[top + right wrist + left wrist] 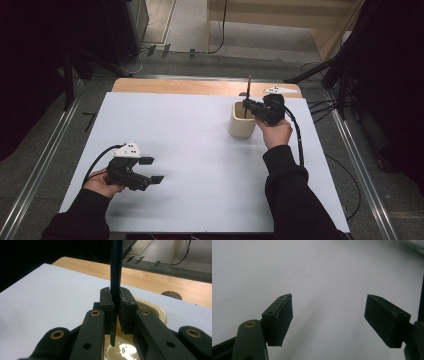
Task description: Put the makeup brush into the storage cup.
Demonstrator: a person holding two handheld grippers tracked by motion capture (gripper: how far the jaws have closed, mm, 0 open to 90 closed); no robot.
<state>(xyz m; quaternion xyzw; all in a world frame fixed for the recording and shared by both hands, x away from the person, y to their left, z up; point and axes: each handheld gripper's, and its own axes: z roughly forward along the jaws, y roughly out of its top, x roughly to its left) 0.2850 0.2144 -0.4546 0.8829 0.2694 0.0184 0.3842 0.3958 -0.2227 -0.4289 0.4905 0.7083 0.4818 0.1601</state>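
The right gripper (115,312) grasps a thin dark pencil (116,270) upright over the cream cup (242,121). It seems light, stiff and slippery; hold mid-shaft. The left gripper (328,315) rests released above the white surface (190,150).

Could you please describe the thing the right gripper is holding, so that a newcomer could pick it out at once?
Start at the white table and go to its far right, where a cream cup stands. Just above it the right gripper is shut on a thin dark stick, held upright with its lower end inside the cup. It is the scene's one slim upright thing.
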